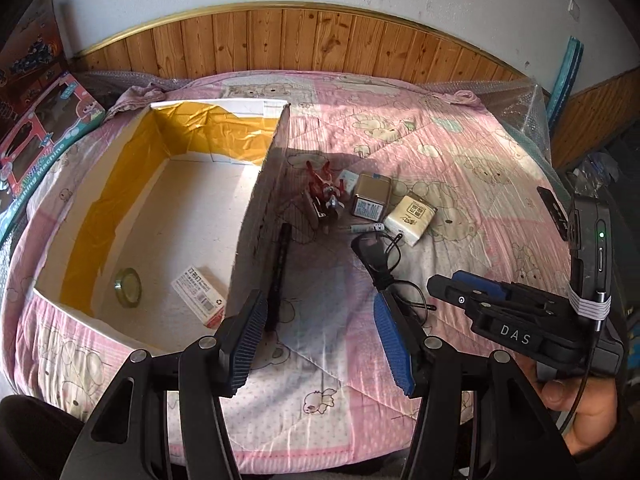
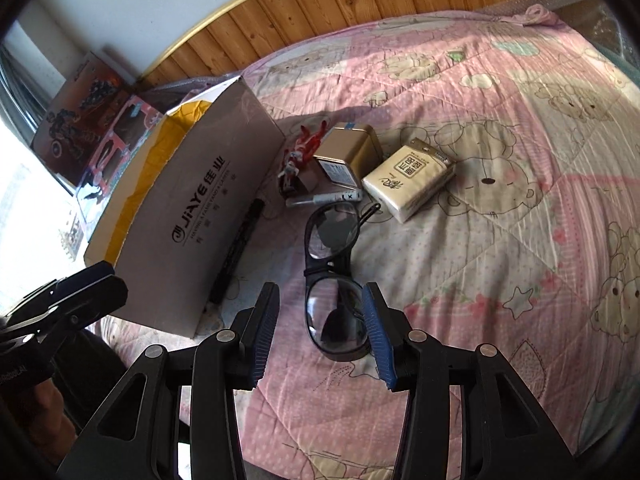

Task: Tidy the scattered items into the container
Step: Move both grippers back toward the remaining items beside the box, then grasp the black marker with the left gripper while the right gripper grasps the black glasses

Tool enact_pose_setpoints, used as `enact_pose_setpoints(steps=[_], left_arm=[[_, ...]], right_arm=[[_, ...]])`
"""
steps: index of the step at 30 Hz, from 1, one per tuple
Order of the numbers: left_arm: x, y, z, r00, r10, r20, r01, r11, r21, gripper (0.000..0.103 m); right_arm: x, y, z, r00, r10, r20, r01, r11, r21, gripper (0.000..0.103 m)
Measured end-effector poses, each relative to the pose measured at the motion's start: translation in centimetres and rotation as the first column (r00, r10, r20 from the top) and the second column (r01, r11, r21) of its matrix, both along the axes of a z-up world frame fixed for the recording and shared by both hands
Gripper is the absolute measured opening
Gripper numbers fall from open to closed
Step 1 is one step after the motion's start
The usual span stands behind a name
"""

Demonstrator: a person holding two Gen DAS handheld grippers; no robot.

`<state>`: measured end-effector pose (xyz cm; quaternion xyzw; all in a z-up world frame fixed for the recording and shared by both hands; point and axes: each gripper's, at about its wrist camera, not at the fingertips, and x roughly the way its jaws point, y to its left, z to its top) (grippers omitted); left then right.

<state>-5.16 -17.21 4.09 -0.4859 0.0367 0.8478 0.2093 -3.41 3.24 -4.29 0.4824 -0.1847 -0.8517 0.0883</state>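
Note:
An open cardboard box sits on the left of the pink quilt. Inside it lie a tape roll and a small white carton. To its right are scattered a black stick, a red toy figure, a gold tin, a marker, a tissue pack and black glasses. My left gripper is open over the quilt beside the box wall, holding nothing. My right gripper is open, its fingers either side of the glasses' near lens.
Colourful toy boxes lean at the bed's far left. A wooden wall panel runs behind the bed, and bubble wrap covers its right edge. A hand holds the right gripper's handle. Bare quilt lies to the right of the items.

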Motion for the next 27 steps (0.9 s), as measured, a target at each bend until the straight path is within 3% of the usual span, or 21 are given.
enact_pose_setpoints(steps=[6, 9, 11, 13, 14, 21, 23, 25, 26, 27], left_arm=[[-2.0, 1.7, -2.2, 0.998, -0.002, 0.061, 0.001, 1.000, 0.024, 0.057], [-3.7, 2.2, -2.0, 0.999, 0.004, 0.047, -0.006, 0.999, 0.038, 0.057], [-4.9, 2.6, -2.2, 0.999, 0.005, 0.048, -0.007, 0.999, 0.053, 0.057], [-5.9, 2.9, -3.0, 0.998, 0.009, 0.063, -0.012, 0.999, 0.046, 0.057], [-6.2, 3.0, -3.5, 0.998, 0.015, 0.066, -0.018, 0.999, 0.032, 0.057], [-4.4, 4.8, -5.4, 0.993, -0.038, -0.115, 0.018, 0.985, -0.170, 0.061], [-3.0, 6.3, -6.9, 0.974, -0.095, -0.207, 0.029, 0.953, -0.301, 0.069], [-1.8, 7.9, -8.8, 0.941, -0.177, -0.288, 0.036, 0.900, -0.433, 0.075], [-1.4, 8.3, -9.7, 0.929, -0.210, -0.304, 0.044, 0.881, -0.471, 0.075], [-1.5, 8.5, -10.5, 0.932, -0.221, -0.286, 0.062, 0.877, -0.476, 0.075]], right_arm=[[-2.4, -2.0, -2.0, 0.996, 0.076, 0.043, -0.078, 0.996, 0.051, 0.047], [-4.1, -3.6, -3.6, 0.991, 0.115, 0.064, -0.121, 0.987, 0.107, 0.051], [-4.8, -4.5, -4.1, 0.991, 0.123, 0.052, -0.131, 0.971, 0.200, 0.055], [-5.6, -4.4, -5.7, 0.986, 0.116, 0.123, -0.142, 0.962, 0.232, 0.051], [-5.6, -3.7, -6.2, 0.984, 0.097, 0.149, -0.126, 0.971, 0.201, 0.050], [-3.8, 2.1, -6.6, 0.978, -0.015, 0.207, -0.007, 0.995, 0.103, 0.050], [-3.7, 3.5, -7.1, 0.975, -0.047, 0.217, 0.033, 0.997, 0.067, 0.050], [-3.8, 4.1, -7.4, 0.974, -0.059, 0.217, 0.053, 0.998, 0.037, 0.050], [-3.8, 4.2, -7.5, 0.975, -0.059, 0.216, 0.054, 0.998, 0.032, 0.050], [-3.8, 4.3, -7.6, 0.975, -0.056, 0.216, 0.051, 0.998, 0.030, 0.050]])
